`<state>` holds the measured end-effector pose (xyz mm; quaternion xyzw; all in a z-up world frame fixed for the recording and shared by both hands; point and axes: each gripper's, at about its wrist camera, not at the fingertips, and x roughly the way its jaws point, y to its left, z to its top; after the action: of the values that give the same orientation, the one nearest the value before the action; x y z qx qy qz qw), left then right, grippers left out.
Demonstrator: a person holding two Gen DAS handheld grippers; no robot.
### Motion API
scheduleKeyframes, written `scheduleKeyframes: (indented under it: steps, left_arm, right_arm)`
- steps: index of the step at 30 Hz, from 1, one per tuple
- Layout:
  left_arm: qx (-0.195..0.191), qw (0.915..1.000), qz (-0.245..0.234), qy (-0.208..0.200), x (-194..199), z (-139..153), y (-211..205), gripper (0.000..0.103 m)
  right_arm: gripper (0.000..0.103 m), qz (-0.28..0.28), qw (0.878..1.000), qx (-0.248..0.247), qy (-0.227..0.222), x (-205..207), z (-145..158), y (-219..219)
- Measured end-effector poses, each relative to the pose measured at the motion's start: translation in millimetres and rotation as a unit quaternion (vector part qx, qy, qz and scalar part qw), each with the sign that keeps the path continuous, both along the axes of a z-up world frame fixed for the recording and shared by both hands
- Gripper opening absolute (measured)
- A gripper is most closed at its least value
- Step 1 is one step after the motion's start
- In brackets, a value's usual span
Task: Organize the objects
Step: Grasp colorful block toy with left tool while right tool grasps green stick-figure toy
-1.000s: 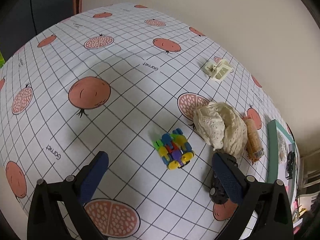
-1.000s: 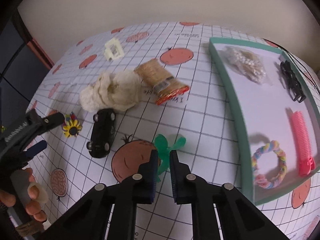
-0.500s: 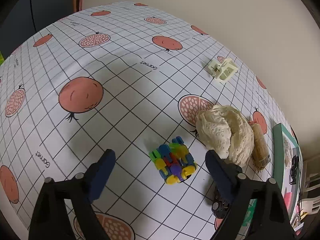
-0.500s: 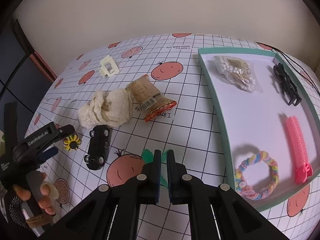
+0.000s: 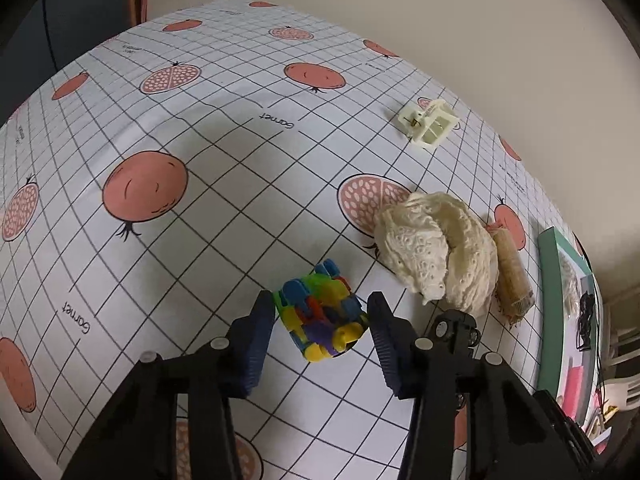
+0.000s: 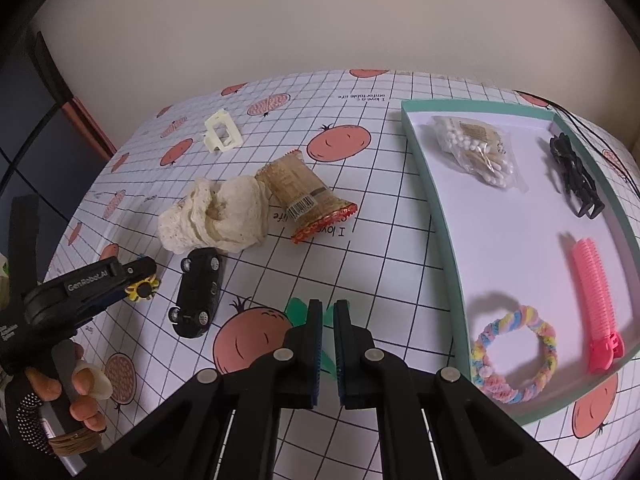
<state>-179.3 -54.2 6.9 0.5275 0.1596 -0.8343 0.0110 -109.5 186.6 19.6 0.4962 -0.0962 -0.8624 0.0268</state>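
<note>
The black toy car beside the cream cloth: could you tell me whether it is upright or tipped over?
Tipped over. The toy car lies with its underside and all four wheels facing up, just below the cream cloth.

Probably a home: pomegranate-print tablecloth [image 5: 224, 148] (gridded), plain cream wall [image 6: 320, 20], teal tray [image 6: 436, 208] of hair accessories and cotton swabs [image 6: 476, 150].

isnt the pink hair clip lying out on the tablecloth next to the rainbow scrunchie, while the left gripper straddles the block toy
Not quite. The pink hair clip lies inside the teal tray, next to the rainbow scrunchie, as the right wrist view shows. The left gripper does straddle the block toy.
</note>
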Motion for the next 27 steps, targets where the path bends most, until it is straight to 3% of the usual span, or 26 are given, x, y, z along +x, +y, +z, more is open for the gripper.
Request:
scheduleKeyframes:
  steps: [5,9,13,27]
  left_arm:
    - [0.005,1.0,0.003,-0.006,4.4,1.2,-2.8,0.049]
    - [0.008,0.9998,0.009,-0.013,9.5,2.0,-5.6,0.049]
    - [0.0,0.9998,0.006,-0.016,12.1,3.2,-3.7,0.049]
    - [0.005,0.9996,-0.005,-0.028,11.2,-1.0,2.2,0.049]
  right_arm:
    - [0.01,0.005,1.0,0.006,-0.007,-1.4,-2.8,-4.0]
    - [0.028,0.01,1.0,0.008,-0.012,-1.4,-4.7,-7.8]
    - [0.033,0.019,1.0,0.008,-0.017,-2.9,-6.7,-12.3]
    - [0.036,0.046,0.996,0.038,-0.059,-5.5,-25.6,-30.9]
